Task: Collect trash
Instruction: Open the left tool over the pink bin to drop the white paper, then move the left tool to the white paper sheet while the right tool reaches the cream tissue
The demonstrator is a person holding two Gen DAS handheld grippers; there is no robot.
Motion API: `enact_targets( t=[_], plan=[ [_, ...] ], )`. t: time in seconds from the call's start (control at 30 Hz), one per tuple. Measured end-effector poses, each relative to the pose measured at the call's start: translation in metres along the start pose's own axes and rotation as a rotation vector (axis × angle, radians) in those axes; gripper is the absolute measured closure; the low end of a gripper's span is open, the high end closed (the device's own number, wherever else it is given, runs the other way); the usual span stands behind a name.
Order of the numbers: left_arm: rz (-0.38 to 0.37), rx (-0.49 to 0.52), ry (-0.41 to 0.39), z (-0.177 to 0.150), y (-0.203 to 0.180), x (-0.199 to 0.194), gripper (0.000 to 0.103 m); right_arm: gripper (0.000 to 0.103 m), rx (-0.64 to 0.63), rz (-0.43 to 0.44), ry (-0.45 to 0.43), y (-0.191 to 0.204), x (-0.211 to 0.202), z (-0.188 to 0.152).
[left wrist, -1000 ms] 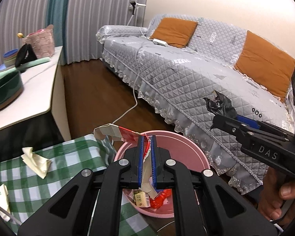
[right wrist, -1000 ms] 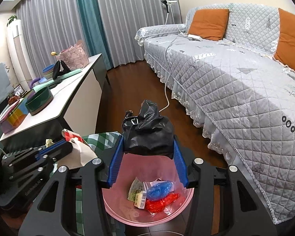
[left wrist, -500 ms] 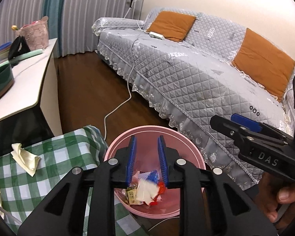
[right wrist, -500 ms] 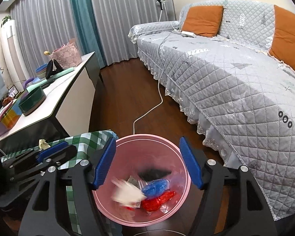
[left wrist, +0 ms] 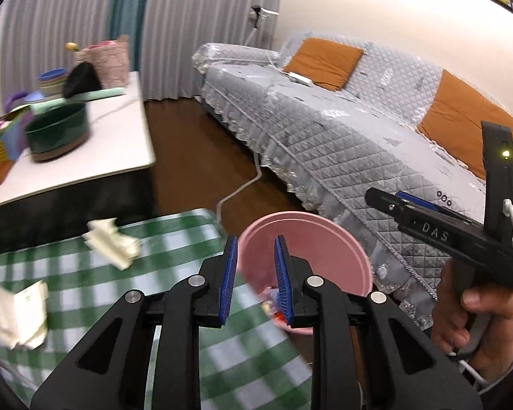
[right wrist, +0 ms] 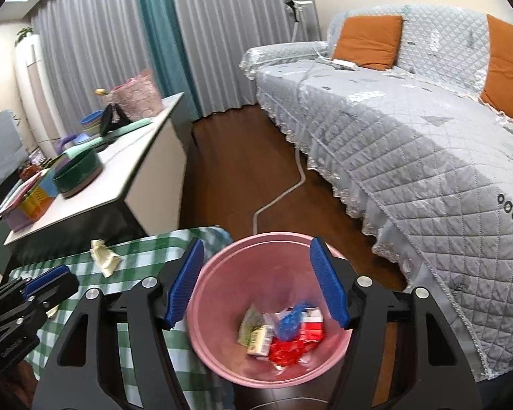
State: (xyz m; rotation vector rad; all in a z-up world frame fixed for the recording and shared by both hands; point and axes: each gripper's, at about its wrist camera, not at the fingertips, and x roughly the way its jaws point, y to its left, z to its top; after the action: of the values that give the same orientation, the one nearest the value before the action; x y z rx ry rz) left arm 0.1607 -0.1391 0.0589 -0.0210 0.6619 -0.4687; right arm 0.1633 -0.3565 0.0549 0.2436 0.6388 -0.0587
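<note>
Right wrist view alone shows wrappers (right wrist: 284,335) inside the bin (right wrist: 219,358) at 6 o'clock; right gripper (right wrist: 256,287) empty, closing. Left wrist view alone reads "DAS"; left gripper (left wrist: 254,282) parted, empty.

The pink bin (right wrist: 219,352) stands open-topped, its mouth clear from above. Against its left rim sits the checked worktop (right wrist: 143,249), and close on its right the quilted sofa (right wrist: 427,177) walls it in. Beyond the bin, a cable (right wrist: 284,194) crosses bare floor.

The left gripper (left wrist: 253,275) stands slightly parted and empty, while the right gripper's (right wrist: 256,282) empty jaws are closing.
</note>
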Motion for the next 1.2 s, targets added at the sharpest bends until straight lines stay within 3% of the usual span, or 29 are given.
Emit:
enact_targets(
  t=[0.33, 0.53, 0.83, 1.2],
  plan=[
    [0.163, -0.056, -0.088, -0.005, 0.088, -0.095, 0.081, 0.066, -0.077, 0.103, -0.087, 0.059, -0.023, -0.003],
    [0.282, -0.115, -0.166, -0.017, 0.140, -0.133, 0.081, 0.071, -0.127, 0.146, -0.108, 0.087, -0.023, -0.009],
    [0.397, -0.206, -0.147, -0.038, 0.187, -0.119, 0.081, 0.071, -0.187, 0.197, -0.069, 0.125, 0.008, -0.022],
    [0.463, -0.312, -0.088, -0.056, 0.229, -0.097, 0.080, 0.071, -0.246, 0.256, 0.009, 0.168, 0.068, -0.037]
  ],
)
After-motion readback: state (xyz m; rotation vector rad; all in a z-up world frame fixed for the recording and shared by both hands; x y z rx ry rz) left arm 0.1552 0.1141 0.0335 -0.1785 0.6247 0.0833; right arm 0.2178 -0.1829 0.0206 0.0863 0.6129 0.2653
